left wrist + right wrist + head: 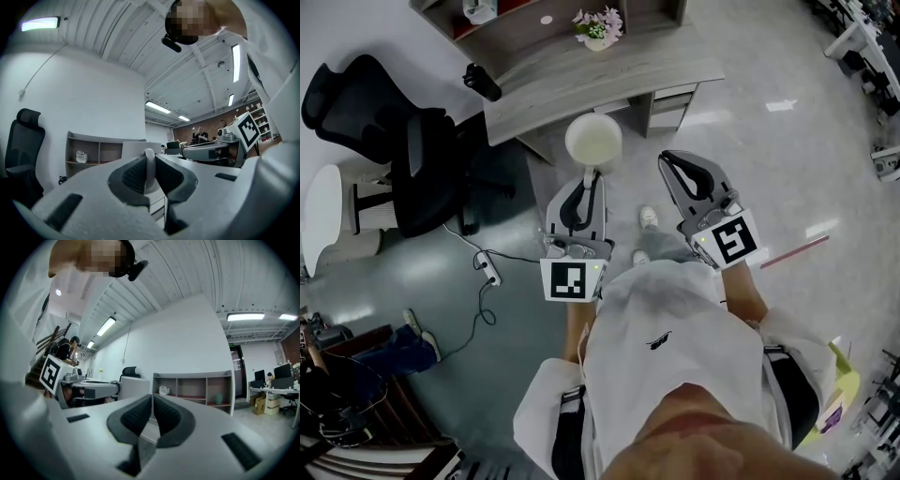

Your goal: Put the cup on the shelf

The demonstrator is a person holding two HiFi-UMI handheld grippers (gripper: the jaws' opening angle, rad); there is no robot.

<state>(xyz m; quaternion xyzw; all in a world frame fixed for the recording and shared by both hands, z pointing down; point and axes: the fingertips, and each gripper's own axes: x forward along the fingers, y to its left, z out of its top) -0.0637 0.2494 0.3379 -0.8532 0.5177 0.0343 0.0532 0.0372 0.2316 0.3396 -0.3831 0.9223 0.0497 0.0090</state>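
Left hand-held gripper grips the cup — by its handle.

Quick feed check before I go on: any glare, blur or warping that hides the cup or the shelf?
Head view: sharp, with light glare on the floor, well clear of the cup and shelf. Left gripper view: heavy fisheye bend, dark corners, bright ceiling lamps; the cup handle between the jaws reads clearly. Right gripper view: same bend; the shelf is small but sharp.

Black office chair beside grey desk; pink flowers on desk; power strip on floor.
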